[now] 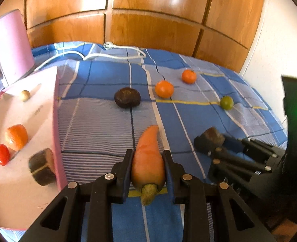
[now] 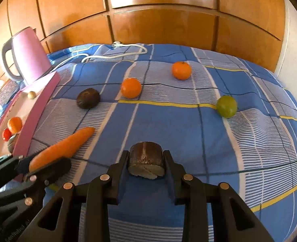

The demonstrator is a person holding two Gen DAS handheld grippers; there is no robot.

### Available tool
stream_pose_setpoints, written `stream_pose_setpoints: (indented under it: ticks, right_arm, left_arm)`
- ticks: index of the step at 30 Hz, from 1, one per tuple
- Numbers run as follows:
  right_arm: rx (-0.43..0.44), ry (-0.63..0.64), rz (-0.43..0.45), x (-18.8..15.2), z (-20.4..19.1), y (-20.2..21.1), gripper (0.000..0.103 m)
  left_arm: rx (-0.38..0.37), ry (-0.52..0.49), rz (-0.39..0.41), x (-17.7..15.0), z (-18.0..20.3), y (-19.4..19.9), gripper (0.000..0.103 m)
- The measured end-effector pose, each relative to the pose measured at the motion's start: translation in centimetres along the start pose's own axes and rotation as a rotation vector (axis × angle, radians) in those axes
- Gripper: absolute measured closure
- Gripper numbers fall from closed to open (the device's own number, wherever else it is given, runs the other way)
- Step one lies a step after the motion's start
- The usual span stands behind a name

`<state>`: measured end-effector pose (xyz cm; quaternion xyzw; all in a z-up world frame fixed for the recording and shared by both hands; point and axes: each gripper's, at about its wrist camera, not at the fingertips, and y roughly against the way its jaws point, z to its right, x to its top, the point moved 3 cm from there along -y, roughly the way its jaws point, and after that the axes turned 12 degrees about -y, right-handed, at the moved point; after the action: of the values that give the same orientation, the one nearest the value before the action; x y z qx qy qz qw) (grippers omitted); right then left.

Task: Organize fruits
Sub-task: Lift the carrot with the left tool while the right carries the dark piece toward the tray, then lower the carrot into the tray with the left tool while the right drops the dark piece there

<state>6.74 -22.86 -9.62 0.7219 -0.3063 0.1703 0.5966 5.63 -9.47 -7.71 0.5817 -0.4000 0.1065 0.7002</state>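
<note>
My left gripper [image 1: 147, 153] is shut on an orange carrot [image 1: 148, 157], tip pointing forward, just right of a pink box [image 1: 55, 121]. The carrot [image 2: 61, 147] and left gripper [image 2: 45, 167] also show in the right wrist view. My right gripper [image 2: 146, 154] is shut on a dark brown cut chunk [image 2: 146, 159] above the blue checked cloth; it shows in the left wrist view [image 1: 211, 137]. On the cloth lie a dark round fruit [image 1: 127, 97], two oranges [image 1: 164, 89] [image 1: 188, 76] and a green fruit [image 1: 226, 102].
The pink box holds an orange [image 1: 16, 137], a red tomato [image 1: 2, 154], a dark chunk [image 1: 41, 167] and a small beige ball [image 1: 25, 95]. A pink kettle [image 2: 25, 56] with a white cord [image 2: 116, 54] stands behind it. Wooden cabinet doors [image 2: 158, 20] lie beyond.
</note>
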Motion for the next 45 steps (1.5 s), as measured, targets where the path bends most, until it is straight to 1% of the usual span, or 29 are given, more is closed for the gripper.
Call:
stream_pose_setpoints:
  ticks: [4,10,18,32,40,45]
  right_arm:
    - [0.029,-0.011,-0.013,0.0,-0.7,0.3,0.070]
    - [0.059,0.015,-0.001,0.1,-2.1,1.2,0.070]
    - [0.110,0.050,0.017,1.0,-4.3,2.4,0.070]
    - [0.231,0.132,-0.019,1.3,-9.8,3.0,0.070]
    - [0.292,0.185,-0.039,1.7,-13.3,3.0,0.070]
    - [0.325,0.223,-0.048,2.2,-15.9,2.5,0.070]
  left_arm:
    - [0.014,0.040,0.029,0.4,-1.3,1.2,0.074]
    - [0.030,0.101,0.056,0.7,-3.1,2.8,0.074]
    - [0.087,0.152,0.103,1.6,-5.3,5.4,0.074]
    - [0.146,0.240,0.127,1.1,-9.2,7.7,0.074]
    - [0.213,0.324,0.152,0.7,-13.6,9.2,0.074]
    - [0.271,0.369,0.157,0.3,-16.9,9.7,0.074]
